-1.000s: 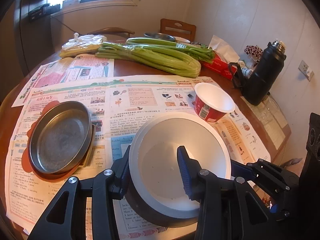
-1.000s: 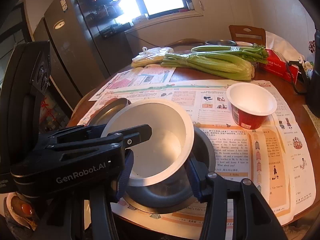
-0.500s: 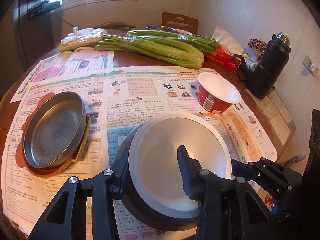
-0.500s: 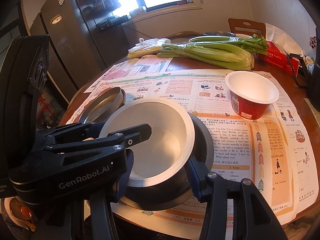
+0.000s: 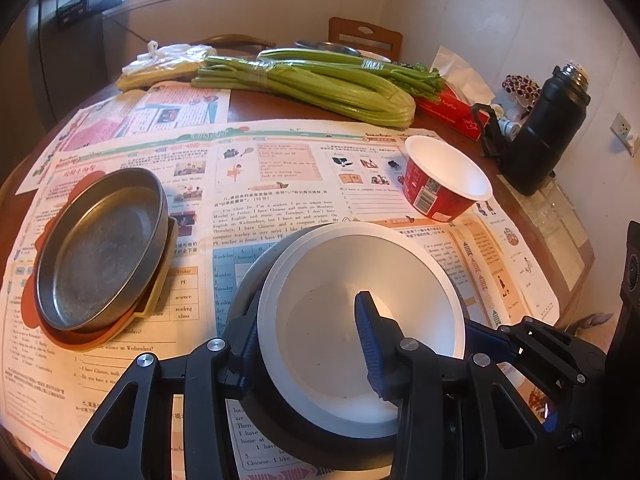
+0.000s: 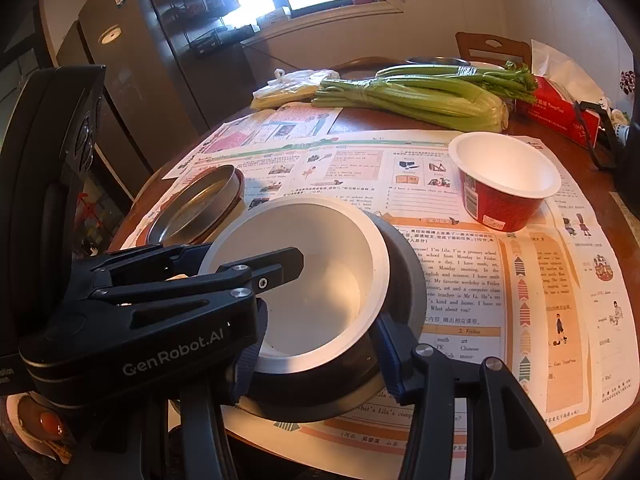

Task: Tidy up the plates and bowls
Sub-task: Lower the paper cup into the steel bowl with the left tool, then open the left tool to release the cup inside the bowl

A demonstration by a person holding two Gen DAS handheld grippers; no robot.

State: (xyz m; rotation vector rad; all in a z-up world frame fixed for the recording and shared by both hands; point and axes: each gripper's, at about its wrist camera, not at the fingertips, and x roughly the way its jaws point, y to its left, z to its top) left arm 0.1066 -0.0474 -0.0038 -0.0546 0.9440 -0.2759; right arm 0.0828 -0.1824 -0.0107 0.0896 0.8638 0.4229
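Note:
A white bowl (image 5: pixel 372 320) sits tilted inside a grey bowl (image 6: pixel 404 272) near the table's front edge. My left gripper (image 5: pixel 308 328) is shut on the white bowl's near rim, one finger inside and one outside. My right gripper (image 6: pixel 320 344) is shut across the grey bowl's near wall; the white bowl (image 6: pixel 304 280) is seen above it. A metal plate (image 5: pixel 100 248) rests on an orange plate (image 5: pixel 60 336) at the left. A red paper bowl (image 5: pixel 444 180) with a white inside stands at the right; it also shows in the right wrist view (image 6: pixel 504 184).
Newspapers (image 5: pixel 260 184) cover the round wooden table (image 5: pixel 272 106). Celery bunches (image 5: pixel 320 80), a plastic bag (image 5: pixel 164 62) and a red tissue box (image 5: pixel 452 108) lie at the back. A black flask (image 5: pixel 544 128) stands at the right. A chair (image 5: pixel 364 38) is behind the table.
Both grippers and the nested bowls have moved slightly forward and up over the newspaper. The grips have not changed.

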